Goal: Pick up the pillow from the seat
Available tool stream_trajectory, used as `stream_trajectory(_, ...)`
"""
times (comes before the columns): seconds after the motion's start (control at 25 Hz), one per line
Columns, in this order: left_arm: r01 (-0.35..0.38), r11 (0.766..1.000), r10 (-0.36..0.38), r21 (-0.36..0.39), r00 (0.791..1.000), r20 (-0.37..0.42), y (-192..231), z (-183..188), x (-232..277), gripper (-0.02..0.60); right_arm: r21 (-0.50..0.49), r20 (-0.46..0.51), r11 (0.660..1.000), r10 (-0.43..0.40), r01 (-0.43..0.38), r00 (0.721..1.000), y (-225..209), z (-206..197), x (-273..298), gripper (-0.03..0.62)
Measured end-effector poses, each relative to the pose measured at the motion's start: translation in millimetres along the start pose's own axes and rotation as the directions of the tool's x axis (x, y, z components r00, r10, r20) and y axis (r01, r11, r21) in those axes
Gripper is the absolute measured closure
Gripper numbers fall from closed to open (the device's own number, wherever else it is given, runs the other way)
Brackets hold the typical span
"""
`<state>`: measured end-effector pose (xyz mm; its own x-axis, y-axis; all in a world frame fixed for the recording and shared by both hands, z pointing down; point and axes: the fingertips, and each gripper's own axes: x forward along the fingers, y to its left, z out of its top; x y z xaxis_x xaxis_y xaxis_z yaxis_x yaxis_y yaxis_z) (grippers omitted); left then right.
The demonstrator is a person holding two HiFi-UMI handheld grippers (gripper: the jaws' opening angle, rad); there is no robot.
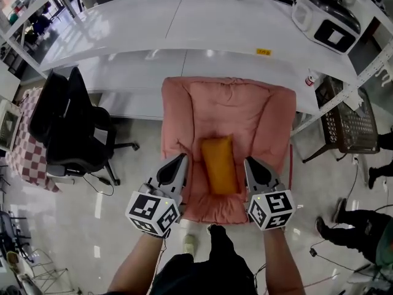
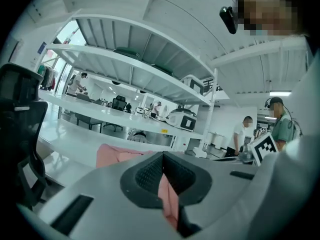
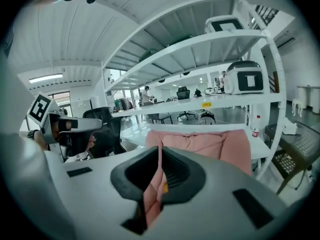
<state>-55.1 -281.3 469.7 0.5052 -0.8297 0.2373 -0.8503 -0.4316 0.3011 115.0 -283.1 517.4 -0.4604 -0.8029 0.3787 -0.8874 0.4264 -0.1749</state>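
Observation:
An orange pillow (image 1: 220, 165) lies lengthwise on the seat of a pink armchair (image 1: 227, 103). My left gripper (image 1: 183, 157) hovers beside the pillow's left side, over the armrest, with its jaws together and nothing held. My right gripper (image 1: 247, 160) is level with it on the pillow's right side, also shut and empty. Neither touches the pillow. In the left gripper view the pink armchair (image 2: 117, 154) shows beyond the closed left gripper (image 2: 163, 156). In the right gripper view the armchair back (image 3: 210, 144) rises past the closed right gripper (image 3: 160, 149), and a sliver of the orange pillow (image 3: 165, 187) shows low down.
A black office chair (image 1: 73, 128) stands left of the armchair, with a checkered cloth (image 1: 27, 152) beyond it. White shelving (image 1: 184, 17) runs behind, carrying a white appliance (image 1: 325, 17). A dark wire basket (image 1: 350, 121) sits at the right, and a person (image 1: 362, 232) is at the lower right.

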Motion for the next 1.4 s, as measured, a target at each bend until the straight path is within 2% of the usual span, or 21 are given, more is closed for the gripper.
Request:
stream_trajectory(0.4, -0.067, 0.997, 0.064, -0.034, 0.995, -0.076, 40, -59, 73, 0.575, 0.013, -0.124, 0.998, 0.054, -0.053, 0.991, -46, -67, 82, 0.589)
stream_trajectory(0.76, -0.058, 0.997, 0.050, -0.053, 0.988, -0.143, 47, -118, 125, 0.575, 0.069, -0.227, 0.996, 0.074, -0.060, 0.971, -91, -138, 135, 0.585)
stream_trajectory(0.92, -0.052, 0.996, 0.040, -0.066, 0.982, -0.182, 62, -148, 144, 0.575, 0.104, -0.275, 0.993, 0.081, -0.054, 0.958, -101, -176, 168, 0.543)
stream_trajectory(1.4, -0.079, 0.990, 0.049, -0.114, 0.967, -0.249, 89, -202, 165, 0.575, 0.151, -0.406, 0.987, 0.114, -0.056, 0.907, -110, -262, 233, 0.491)
